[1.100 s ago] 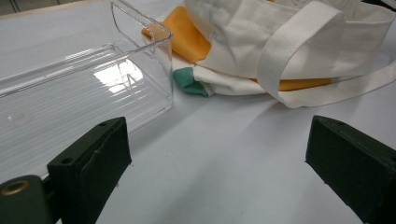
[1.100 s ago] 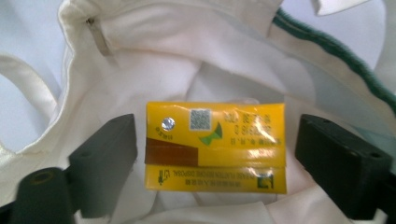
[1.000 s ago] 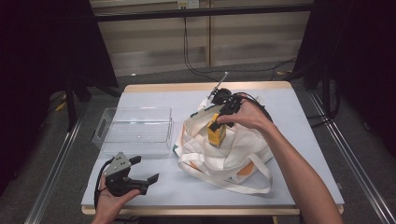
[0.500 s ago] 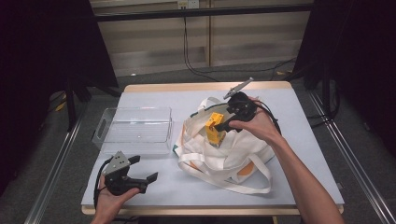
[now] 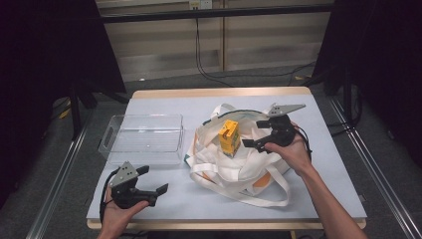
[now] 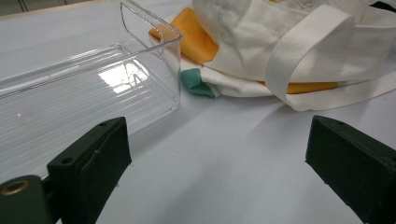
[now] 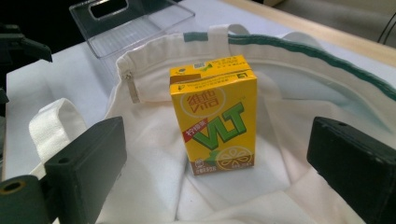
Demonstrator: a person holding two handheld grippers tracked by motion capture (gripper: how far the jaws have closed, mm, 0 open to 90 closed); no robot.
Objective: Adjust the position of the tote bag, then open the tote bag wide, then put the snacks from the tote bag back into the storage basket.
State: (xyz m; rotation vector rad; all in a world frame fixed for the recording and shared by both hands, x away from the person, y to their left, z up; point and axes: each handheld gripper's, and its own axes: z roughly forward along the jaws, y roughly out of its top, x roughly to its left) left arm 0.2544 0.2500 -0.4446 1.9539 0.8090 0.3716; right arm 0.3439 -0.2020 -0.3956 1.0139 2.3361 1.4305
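A yellow drink carton stands upright on the fabric inside the mouth of a white tote bag lying on the table. My right gripper is open just to the right of the carton, with the jaws wide on either side and not touching it. My left gripper rests open near the front left of the table with nothing between its jaws. It faces the corner of the clear bin and the bag's handles.
A clear plastic bin with nothing in it sits left of the bag, almost touching it. The bag's straps trail toward the front edge. Bare white table lies right of the bag and along the back.
The right gripper, which held the carton above the bag, has let it go and drawn back to the right, open. The carton now stands in the bag. The left gripper has not moved.
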